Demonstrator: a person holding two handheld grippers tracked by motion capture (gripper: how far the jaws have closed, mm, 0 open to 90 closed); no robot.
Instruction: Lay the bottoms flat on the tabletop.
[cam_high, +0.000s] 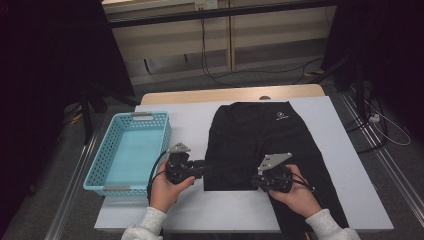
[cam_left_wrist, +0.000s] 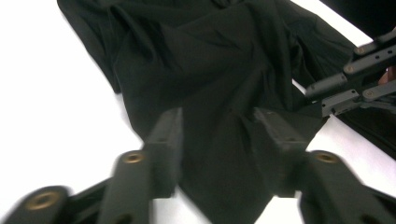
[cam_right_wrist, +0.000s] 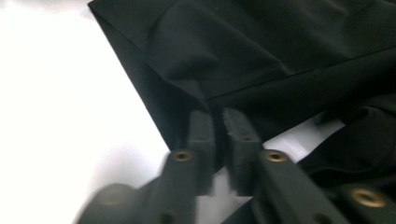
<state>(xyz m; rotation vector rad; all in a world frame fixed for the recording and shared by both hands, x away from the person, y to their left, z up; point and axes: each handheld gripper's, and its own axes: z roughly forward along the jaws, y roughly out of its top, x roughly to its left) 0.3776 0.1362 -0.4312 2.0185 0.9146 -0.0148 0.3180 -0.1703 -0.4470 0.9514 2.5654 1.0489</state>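
A black garment (cam_high: 260, 140) with a small white logo (cam_high: 282, 117) lies partly folded on the white table cover (cam_high: 190, 115). My left gripper (cam_high: 205, 170) sits at the fold's near left corner. In the left gripper view the left gripper (cam_left_wrist: 217, 121) has its jaws well apart, with the black cloth (cam_left_wrist: 210, 70) lying loose between them. My right gripper (cam_high: 255, 182) is at the fold's near edge, further right. In the right gripper view the right gripper (cam_right_wrist: 217, 116) has a narrow gap between its pads, tips at the edge of the cloth (cam_right_wrist: 280, 56).
A light blue plastic basket (cam_high: 97, 160) stands on the table's left side, close beside my left hand. The right gripper's linkage (cam_left_wrist: 355, 79) shows at the upper right of the left gripper view. Cables trail on the floor beyond the table.
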